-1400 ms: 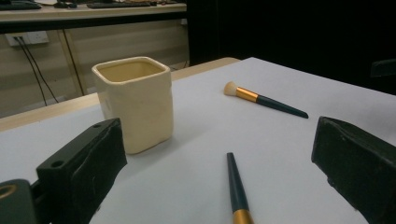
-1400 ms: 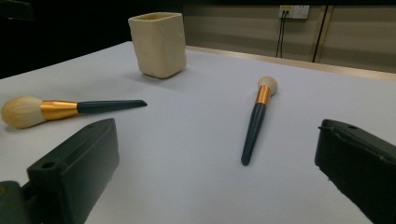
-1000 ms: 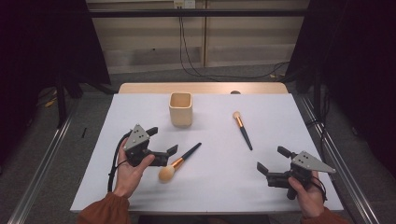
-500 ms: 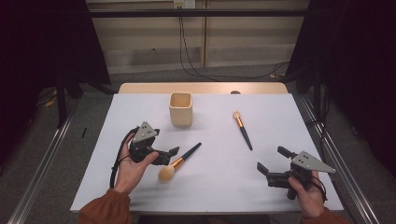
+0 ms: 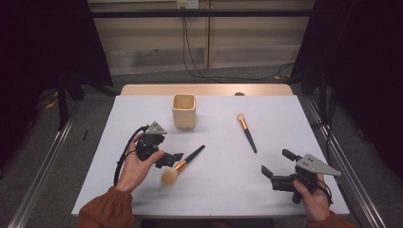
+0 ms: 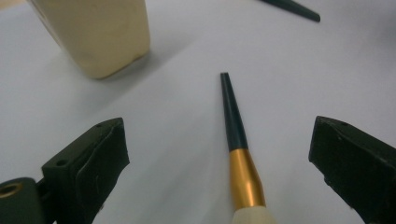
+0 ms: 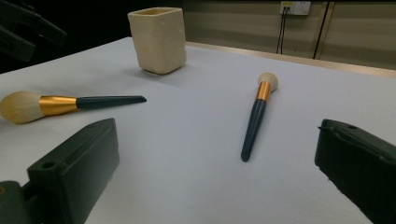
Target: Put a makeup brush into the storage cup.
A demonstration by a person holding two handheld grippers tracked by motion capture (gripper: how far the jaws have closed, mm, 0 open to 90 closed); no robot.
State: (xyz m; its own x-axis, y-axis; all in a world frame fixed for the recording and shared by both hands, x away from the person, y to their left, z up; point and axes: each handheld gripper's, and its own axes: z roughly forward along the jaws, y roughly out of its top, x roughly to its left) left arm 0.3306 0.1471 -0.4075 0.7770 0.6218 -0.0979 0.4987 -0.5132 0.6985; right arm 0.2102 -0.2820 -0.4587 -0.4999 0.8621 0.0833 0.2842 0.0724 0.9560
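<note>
Between the left fingers (image 6: 93, 158), the brush (image 6: 243, 172) loses its head at the bottom edge. Above them, the cup's (image 6: 100, 32) rim is cut off too.

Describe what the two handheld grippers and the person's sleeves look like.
Both are black two-jaw tools. The left gripper carries a grey three-cornered plate on top, and a black cable loops from it. The right gripper has a grey plate of the same shape. In the gripper views the jaw pads are blocky, matte black, with small screw holes. The sleeves are rust-orange.
</note>
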